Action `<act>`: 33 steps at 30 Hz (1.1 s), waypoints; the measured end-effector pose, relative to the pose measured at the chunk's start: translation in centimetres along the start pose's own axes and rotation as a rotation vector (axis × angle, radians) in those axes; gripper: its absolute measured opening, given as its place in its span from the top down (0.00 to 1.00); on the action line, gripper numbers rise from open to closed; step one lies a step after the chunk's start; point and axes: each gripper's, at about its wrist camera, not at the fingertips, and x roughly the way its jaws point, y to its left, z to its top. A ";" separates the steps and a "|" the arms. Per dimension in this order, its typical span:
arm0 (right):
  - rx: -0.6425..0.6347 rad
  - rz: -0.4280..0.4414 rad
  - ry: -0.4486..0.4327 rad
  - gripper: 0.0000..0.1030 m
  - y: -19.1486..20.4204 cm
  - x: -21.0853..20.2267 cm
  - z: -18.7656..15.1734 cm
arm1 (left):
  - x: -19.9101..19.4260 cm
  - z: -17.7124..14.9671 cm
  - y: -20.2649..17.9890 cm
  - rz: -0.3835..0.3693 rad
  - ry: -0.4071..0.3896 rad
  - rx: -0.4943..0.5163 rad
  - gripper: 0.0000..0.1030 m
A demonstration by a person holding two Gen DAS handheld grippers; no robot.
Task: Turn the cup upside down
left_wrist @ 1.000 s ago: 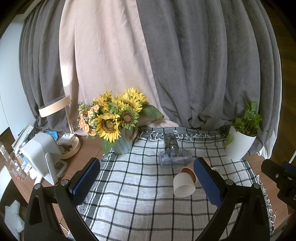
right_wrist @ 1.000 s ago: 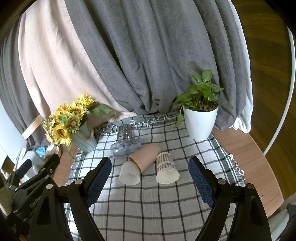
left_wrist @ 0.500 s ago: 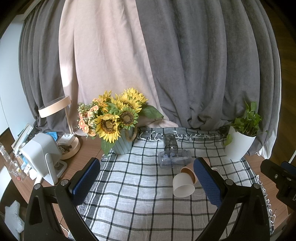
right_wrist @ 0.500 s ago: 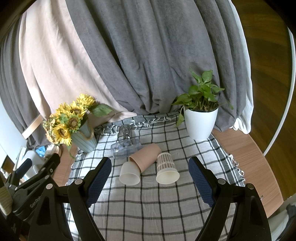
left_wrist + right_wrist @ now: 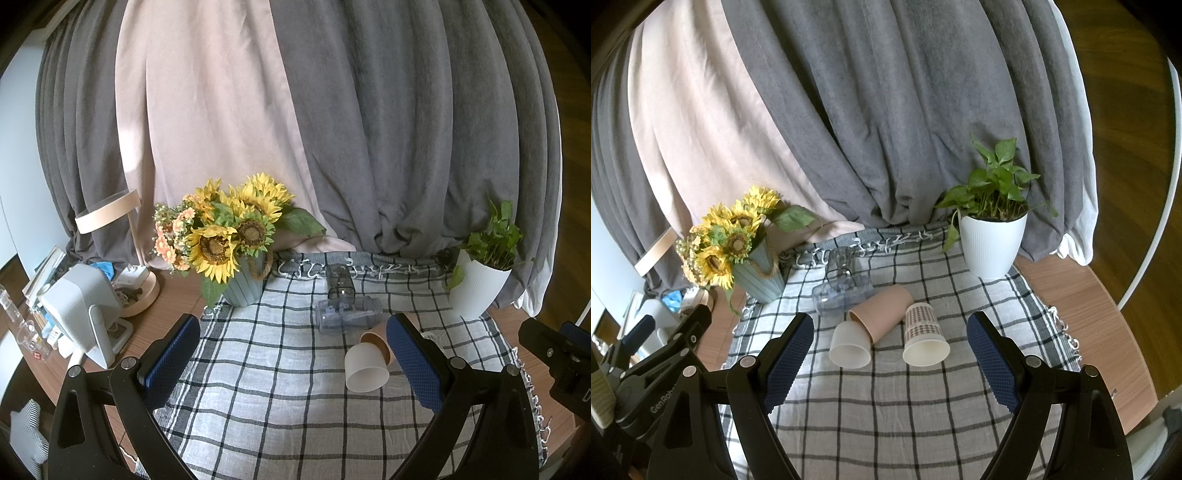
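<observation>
Three paper cups lie on their sides on the checked cloth (image 5: 886, 406): a white cup (image 5: 849, 345), a tan cup (image 5: 881, 317) and a checked-pattern cup (image 5: 923, 336), mouths toward me. In the left wrist view the white cup (image 5: 365, 365) lies by the right finger, with the tan cup (image 5: 376, 341) behind it. A clear plastic cup (image 5: 842, 291) lies behind them. My right gripper (image 5: 890, 358) is open and empty, just short of the cups. My left gripper (image 5: 291, 358) is open and empty, left of the white cup.
A sunflower vase (image 5: 757, 280) stands at the cloth's back left, a white plant pot (image 5: 991, 247) at the back right. Grey and pink curtains hang behind. A lamp (image 5: 110, 218) and a white device (image 5: 85, 306) sit on the wooden table at the left.
</observation>
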 end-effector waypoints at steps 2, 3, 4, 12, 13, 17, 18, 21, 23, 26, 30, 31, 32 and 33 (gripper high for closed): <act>0.002 0.001 0.004 0.17 0.0 0.2 0.2 | 0.3 0.0 -0.3 0.002 0.006 0.006 0.00; 0.002 0.001 0.007 0.17 0.3 0.2 0.4 | 0.6 0.1 -0.5 0.005 0.011 0.017 0.00; 0.003 0.001 0.010 0.17 0.2 0.4 0.3 | 0.9 0.2 -0.7 0.005 0.013 0.021 0.00; 0.006 -0.009 0.107 0.17 -1.2 4.3 0.8 | 4.8 -0.1 -2.6 0.009 0.090 0.051 0.00; 0.003 -0.008 0.124 0.17 -1.3 5.0 0.8 | 5.5 -0.2 -3.0 0.013 0.106 0.062 0.00; -0.005 -0.001 0.209 0.17 -2.0 8.6 0.7 | 8.4 -0.6 -4.0 0.018 0.174 0.079 0.00; -0.004 -0.008 0.235 0.17 -2.1 9.6 0.7 | 9.2 -0.7 -4.2 0.017 0.196 0.081 0.00; 0.002 0.003 0.292 0.17 -2.6 12.1 0.8 | 11.7 -1.1 -5.0 0.015 0.264 0.081 0.00; 0.006 0.005 0.326 0.18 -2.8 13.8 0.8 | 13.5 -1.5 -5.5 0.009 0.317 0.079 0.00; 0.010 0.022 0.427 0.18 -3.3 17.5 0.7 | 15.8 -2.0 -6.5 0.009 0.378 0.085 0.00; 0.007 0.009 0.514 0.18 -4.0 21.2 0.3 | 18.4 -2.7 -7.3 0.033 0.442 0.087 0.00; 0.008 0.005 0.541 0.18 -4.3 22.1 0.1 | 18.9 -2.9 -7.4 0.041 0.460 0.087 0.00; -0.001 0.013 0.566 0.18 -4.5 23.0 0.0 | 19.4 -3.2 -7.6 0.043 0.474 0.085 0.00; -0.040 0.022 0.613 0.18 -4.7 23.9 -0.3 | 19.8 -3.3 -7.6 0.046 0.483 0.083 0.00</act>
